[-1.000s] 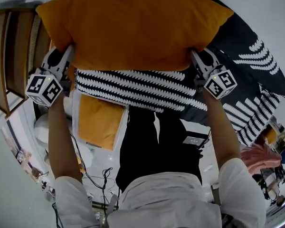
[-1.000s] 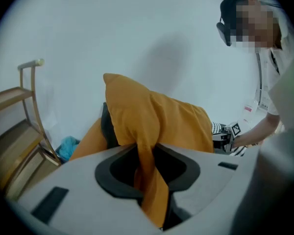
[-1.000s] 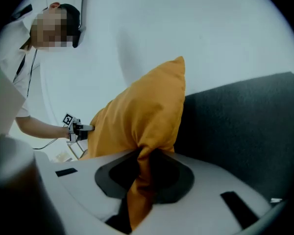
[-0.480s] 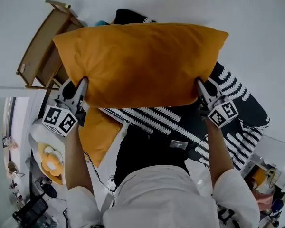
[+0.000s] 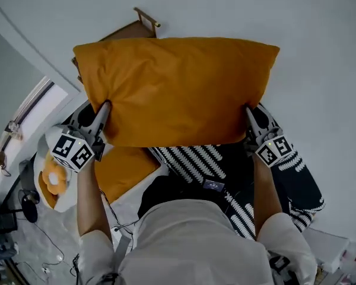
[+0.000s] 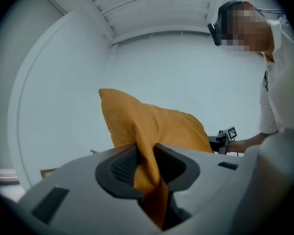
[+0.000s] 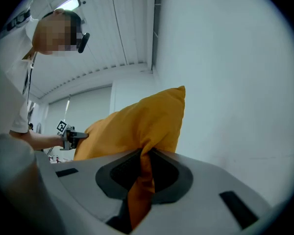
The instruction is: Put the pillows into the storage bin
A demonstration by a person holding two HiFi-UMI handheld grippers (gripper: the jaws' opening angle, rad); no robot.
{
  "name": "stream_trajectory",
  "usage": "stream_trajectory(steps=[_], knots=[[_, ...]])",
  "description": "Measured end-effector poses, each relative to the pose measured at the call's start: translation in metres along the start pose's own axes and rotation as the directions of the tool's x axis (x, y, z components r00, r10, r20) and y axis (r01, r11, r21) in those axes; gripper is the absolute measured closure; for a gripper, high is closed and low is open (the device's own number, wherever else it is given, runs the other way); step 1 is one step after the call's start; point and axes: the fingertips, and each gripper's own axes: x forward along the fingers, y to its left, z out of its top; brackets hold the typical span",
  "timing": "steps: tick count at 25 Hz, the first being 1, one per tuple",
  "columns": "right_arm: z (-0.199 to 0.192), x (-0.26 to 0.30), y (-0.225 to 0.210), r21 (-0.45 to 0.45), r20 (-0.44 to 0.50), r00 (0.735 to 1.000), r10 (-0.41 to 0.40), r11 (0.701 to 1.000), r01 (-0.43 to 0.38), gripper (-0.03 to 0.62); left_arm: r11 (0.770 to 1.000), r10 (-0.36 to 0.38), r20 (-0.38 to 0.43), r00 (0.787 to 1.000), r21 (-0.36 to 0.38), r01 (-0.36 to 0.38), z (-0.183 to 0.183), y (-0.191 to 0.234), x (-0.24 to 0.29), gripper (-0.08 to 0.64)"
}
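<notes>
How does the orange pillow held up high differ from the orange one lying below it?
The held pillow hangs in the air, its lower corners pinched by the left tongs and right tongs; the lower pillow lies untouched. The held pillow shows almost whole; the lower pillow is partly hidden behind it. Both are the same orange.

We face a plain white wall [image 5: 320,52] with a wooden frame [image 5: 146,18] against it, a black-and-white patterned cover [image 5: 237,165] below, a pale floor [image 5: 29,251] strewn with cables at our left, and overhead a panelled white ceiling [image 6: 152,13] with a lit lamp [image 7: 69,4].
</notes>
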Motion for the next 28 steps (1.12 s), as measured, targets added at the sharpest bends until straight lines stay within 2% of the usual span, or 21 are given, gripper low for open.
stream_trajectory(steps=[2, 6, 10, 13, 16, 21, 24, 28], knots=[[0.012, 0.037, 0.020, -0.008, 0.019, 0.996, 0.090, 0.996, -0.090, 0.522, 0.997, 0.078, 0.028, 0.997, 0.011, -0.079, 0.011, 0.016, -0.036, 0.454], [0.009, 0.103, 0.061, -0.003, 0.026, 0.967, 0.254, 0.967, -0.254, 0.522, 0.975, 0.219, 0.044, 0.975, 0.018, -0.220, 0.010, 0.043, -0.102, 0.454], [0.002, 0.145, 0.122, 0.006, 0.012, 0.938, 0.347, 0.938, -0.347, 0.523, 0.950, 0.313, 0.047, 0.949, 0.005, -0.313, 0.008, 0.070, -0.174, 0.454], [-0.014, 0.179, 0.187, 0.020, -0.015, 0.912, 0.410, 0.912, -0.410, 0.525, 0.931, 0.366, 0.044, 0.930, -0.010, -0.366, -0.005, 0.097, -0.243, 0.454], [-0.030, 0.207, 0.249, 0.041, -0.065, 0.892, 0.447, 0.894, -0.445, 0.525, 0.914, 0.403, 0.017, 0.915, -0.058, -0.402, -0.024, 0.126, -0.306, 0.455], [-0.092, 0.266, 0.331, 0.091, -0.134, 0.863, 0.488, 0.873, -0.480, 0.526, 0.885, 0.447, -0.040, 0.894, -0.127, -0.448, -0.086, 0.189, -0.379, 0.456], [-0.136, 0.282, 0.374, 0.146, -0.217, 0.839, 0.499, 0.866, -0.478, 0.526, 0.854, 0.462, -0.106, 0.880, -0.213, -0.474, -0.136, 0.219, -0.420, 0.457], [-0.204, 0.298, 0.408, 0.212, -0.308, 0.802, 0.511, 0.859, -0.466, 0.528, 0.809, 0.473, -0.174, 0.864, -0.302, -0.504, -0.209, 0.246, -0.451, 0.460]])
